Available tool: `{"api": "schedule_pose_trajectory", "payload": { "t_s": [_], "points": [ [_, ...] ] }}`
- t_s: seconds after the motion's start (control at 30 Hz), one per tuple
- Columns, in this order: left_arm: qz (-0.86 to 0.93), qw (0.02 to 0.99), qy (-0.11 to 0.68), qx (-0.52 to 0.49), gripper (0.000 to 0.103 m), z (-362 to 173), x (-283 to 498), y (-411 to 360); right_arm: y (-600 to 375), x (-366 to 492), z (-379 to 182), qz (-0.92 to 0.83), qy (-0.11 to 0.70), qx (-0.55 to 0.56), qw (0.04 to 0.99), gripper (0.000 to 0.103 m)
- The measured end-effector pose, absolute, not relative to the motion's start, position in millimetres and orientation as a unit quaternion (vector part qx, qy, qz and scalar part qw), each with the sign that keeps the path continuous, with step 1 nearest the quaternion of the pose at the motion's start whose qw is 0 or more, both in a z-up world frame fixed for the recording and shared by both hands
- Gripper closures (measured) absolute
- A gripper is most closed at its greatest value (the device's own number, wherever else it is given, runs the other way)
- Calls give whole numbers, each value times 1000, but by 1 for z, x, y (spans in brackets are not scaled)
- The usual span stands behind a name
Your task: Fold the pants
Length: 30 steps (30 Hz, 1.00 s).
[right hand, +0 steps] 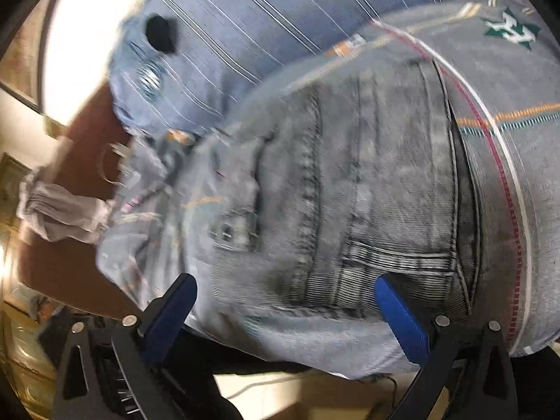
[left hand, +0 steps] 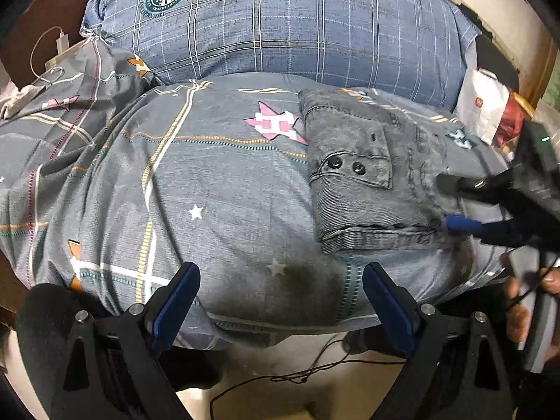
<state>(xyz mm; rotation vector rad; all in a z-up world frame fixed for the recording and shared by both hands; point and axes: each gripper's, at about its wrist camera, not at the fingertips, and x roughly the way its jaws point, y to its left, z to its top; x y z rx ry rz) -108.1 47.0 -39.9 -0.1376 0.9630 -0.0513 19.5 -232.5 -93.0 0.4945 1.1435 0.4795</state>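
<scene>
Grey denim pants (left hand: 367, 175) lie folded into a compact block on the grey patterned bedspread (left hand: 217, 192), right of centre in the left wrist view. They fill the right wrist view (right hand: 350, 192), which is blurred. My left gripper (left hand: 280, 294) is open and empty, over the bed's near edge, left of the pants. My right gripper (right hand: 283, 301) is open, its fingertips at the near right edge of the pants; it also shows in the left wrist view (left hand: 448, 203), one fingertip resting against the denim.
A blue plaid pillow (left hand: 297, 21) lies behind the pants. A white bag (left hand: 483, 105) and red items sit at the far right. A charger and cable (left hand: 59, 49) lie far left. Cables trail on the floor (left hand: 308, 374) below the bed edge.
</scene>
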Motion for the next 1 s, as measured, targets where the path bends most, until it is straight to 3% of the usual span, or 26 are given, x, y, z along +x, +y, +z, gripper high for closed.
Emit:
{"api": "schedule_pose_trajectory", "payload": {
  "t_s": [0.2,0.33,0.57,0.8,1.0],
  "points": [
    [-22,880,468,-74,8,-49,-98,50,-242,9,-72,249,475,244,808,0],
    [-27,872,483,-79,8,-57,-82,47,-251,23,-115,217,529,258,779,0],
    [-42,885,460,-57,8,-47,-46,31,-257,32,-64,230,493,245,802,0],
    [-62,887,456,-14,8,-55,-17,1,-258,101,-34,217,451,253,828,0],
    [-82,872,482,-19,8,-83,-12,-4,-269,158,-106,162,514,279,795,0]
  ]
}}
